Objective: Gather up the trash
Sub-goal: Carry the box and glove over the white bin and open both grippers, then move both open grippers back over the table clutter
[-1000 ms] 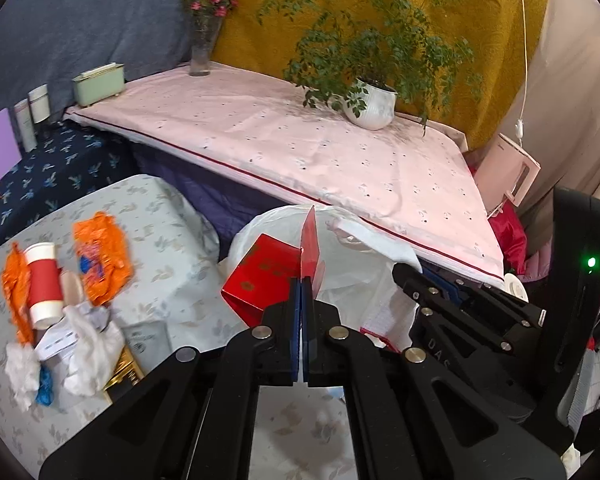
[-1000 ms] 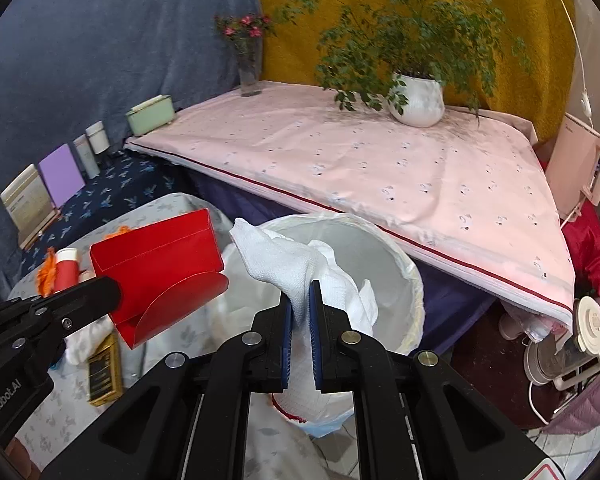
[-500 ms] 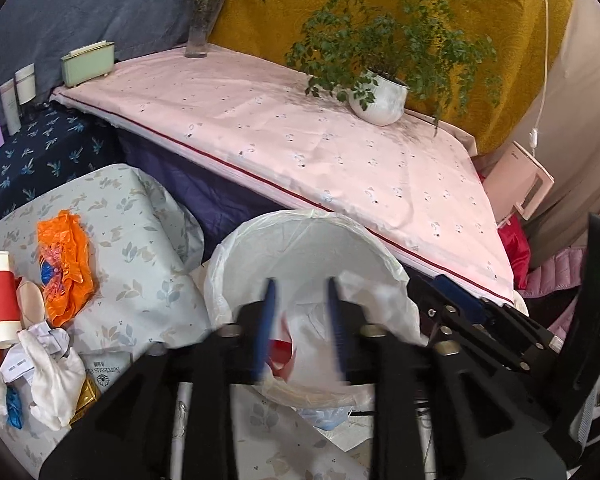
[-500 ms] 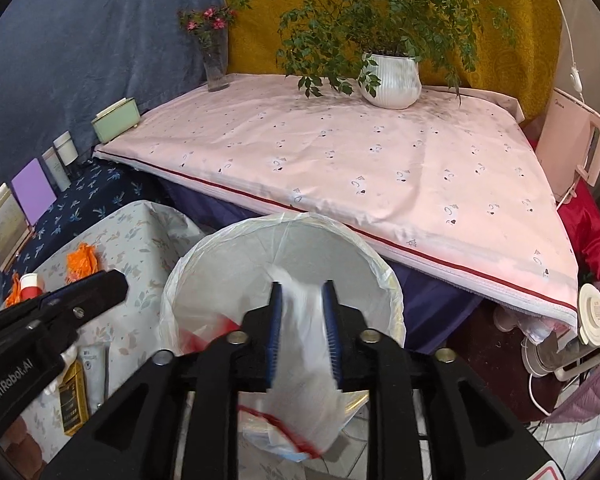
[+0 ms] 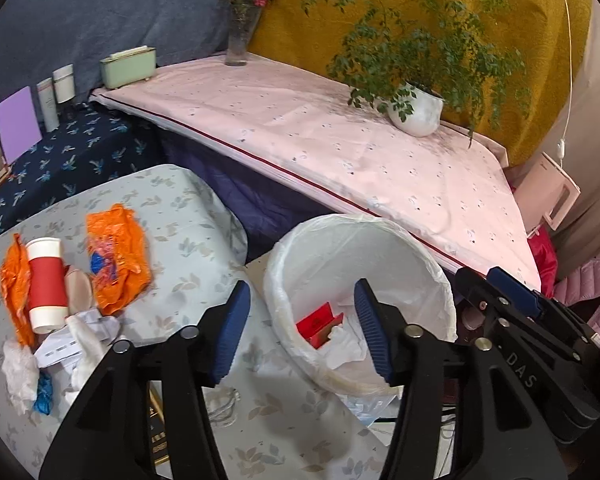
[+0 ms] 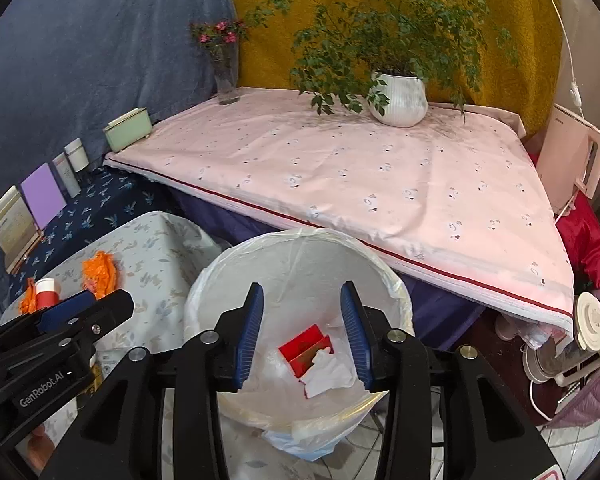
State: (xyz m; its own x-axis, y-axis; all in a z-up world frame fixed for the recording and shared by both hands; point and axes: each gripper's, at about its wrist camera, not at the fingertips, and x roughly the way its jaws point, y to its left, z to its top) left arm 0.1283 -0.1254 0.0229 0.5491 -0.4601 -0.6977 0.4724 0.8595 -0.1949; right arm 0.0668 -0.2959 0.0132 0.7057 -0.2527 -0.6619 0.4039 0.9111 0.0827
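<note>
A white-lined trash bin stands beside the floral table. Inside it lie a red box and a white tissue. My left gripper is open and empty above the bin's left rim. My right gripper is open and empty right over the bin. On the table lie an orange wrapper, a red and white paper cup, white tissues, a blue scrap and paper slips.
A low pink-covered platform runs behind the bin, with a potted plant, a flower vase and a green box. Cards and bottles line the left. A white fan sits on the right floor.
Both grippers opened. The red box left the left gripper and the white tissue left the right one; both now lie in the bin.
</note>
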